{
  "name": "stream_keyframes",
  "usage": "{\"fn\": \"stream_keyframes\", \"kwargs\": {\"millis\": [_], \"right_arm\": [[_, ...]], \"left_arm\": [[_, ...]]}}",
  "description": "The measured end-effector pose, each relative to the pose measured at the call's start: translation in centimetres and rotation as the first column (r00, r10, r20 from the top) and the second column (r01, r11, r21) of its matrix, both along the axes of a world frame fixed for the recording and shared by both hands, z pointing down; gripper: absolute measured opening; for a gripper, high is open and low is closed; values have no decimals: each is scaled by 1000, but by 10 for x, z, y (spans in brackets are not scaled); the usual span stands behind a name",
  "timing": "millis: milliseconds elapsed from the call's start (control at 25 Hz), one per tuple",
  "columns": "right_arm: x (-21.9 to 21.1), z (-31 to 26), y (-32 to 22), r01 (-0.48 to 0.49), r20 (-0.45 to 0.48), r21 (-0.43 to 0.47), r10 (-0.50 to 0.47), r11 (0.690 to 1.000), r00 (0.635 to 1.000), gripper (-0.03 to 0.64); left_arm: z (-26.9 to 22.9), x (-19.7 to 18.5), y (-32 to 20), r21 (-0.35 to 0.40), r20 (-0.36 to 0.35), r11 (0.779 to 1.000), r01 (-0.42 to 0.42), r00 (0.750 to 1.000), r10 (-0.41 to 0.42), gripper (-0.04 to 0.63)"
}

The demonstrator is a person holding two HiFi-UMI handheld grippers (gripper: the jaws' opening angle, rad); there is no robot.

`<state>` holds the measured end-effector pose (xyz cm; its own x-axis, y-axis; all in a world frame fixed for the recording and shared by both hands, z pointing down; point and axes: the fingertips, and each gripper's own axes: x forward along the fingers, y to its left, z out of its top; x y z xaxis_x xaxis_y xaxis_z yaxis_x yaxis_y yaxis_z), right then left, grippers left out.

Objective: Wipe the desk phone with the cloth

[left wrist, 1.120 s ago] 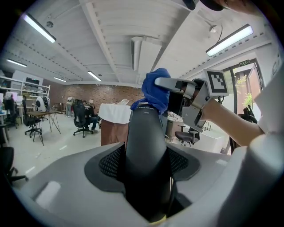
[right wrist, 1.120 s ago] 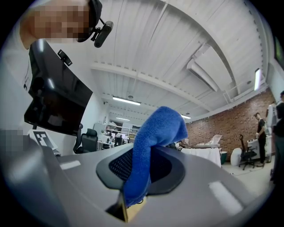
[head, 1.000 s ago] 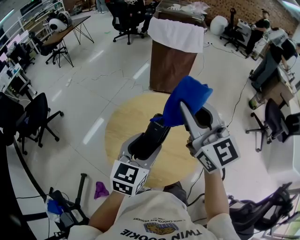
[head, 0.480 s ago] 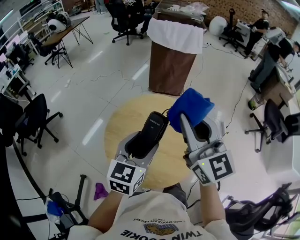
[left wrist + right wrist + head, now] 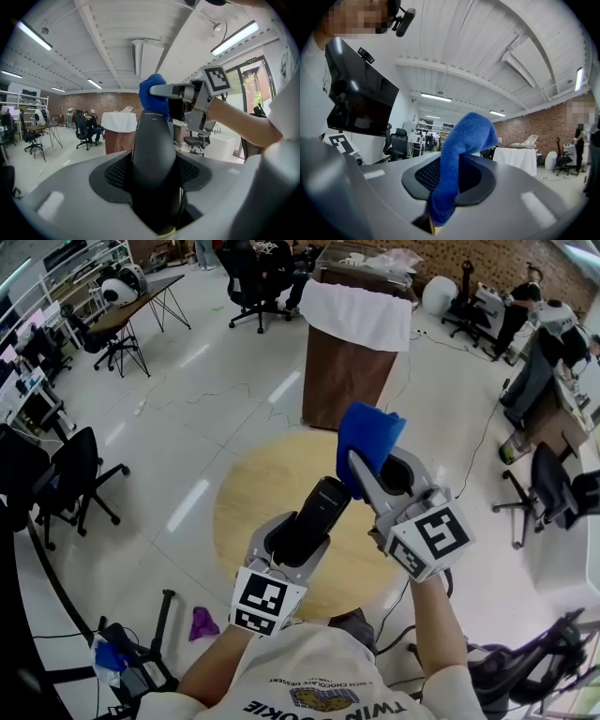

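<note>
Below you lies a round wooden table (image 5: 253, 512) on a pale office floor, with a brown stand (image 5: 347, 376) draped in white beyond it. The black handset (image 5: 317, 517) of the desk phone is off that table, raised above it with its top end pointing away from you. Treat it as stiff, smooth plastic: probably light, but likely to slip or twist if squeezed near an end. It is best taken across the thick lower body, which leaves the upper part bare for wiping. The blue cloth (image 5: 368, 435) is soft and limp, and a bunched fold gives the surest hold. Your left gripper (image 5: 298, 532) has its jaws spread wide, pads pressed on both flanks of the handset's lower half. Your right gripper (image 5: 377, 470) has its jaws almost together, nipping a fold of the cloth. The rest of the cloth bulges past the tips at the handset's top end; whether it presses there or only sits just beside it cannot be told.
</note>
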<state>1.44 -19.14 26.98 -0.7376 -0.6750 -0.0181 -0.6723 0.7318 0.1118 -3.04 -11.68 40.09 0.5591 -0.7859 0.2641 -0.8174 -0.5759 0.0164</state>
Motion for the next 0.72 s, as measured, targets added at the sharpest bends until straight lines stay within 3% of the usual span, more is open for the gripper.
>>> {"fn": "stream_keyframes", "kwargs": {"millis": [720], "right_arm": [[-54,0,-29,137,-100,-128,-150,982,984,64]], "left_arm": [[8,14,2,13,86,999,-32,996,31,262]]}}
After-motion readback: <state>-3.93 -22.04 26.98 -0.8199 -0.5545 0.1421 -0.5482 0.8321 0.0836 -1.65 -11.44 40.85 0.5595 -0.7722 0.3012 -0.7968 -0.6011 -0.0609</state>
